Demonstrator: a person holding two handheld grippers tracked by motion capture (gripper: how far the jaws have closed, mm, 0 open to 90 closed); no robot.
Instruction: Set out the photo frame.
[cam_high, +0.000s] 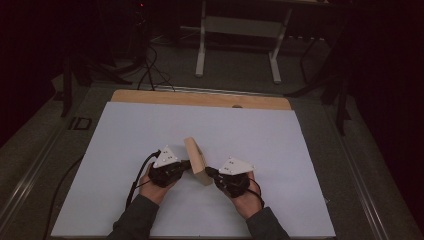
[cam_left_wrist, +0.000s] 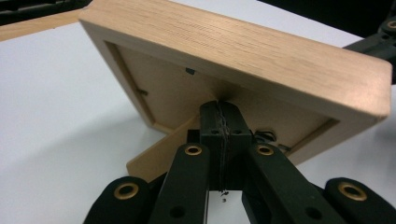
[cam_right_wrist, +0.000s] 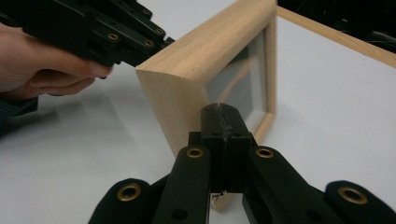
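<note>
Standing near table centre btwn both grippers: wooden photo frame, upright w/ slight tilt, easel leg out at rear. Left gripper fingers together, tips against frame's back panel; right gripper fingers together, tips at front edge, nothing clamped. Judged light, rigid; glass front fragile, tips over easily. Best hold: wood side rails, not glass or leg.
</note>
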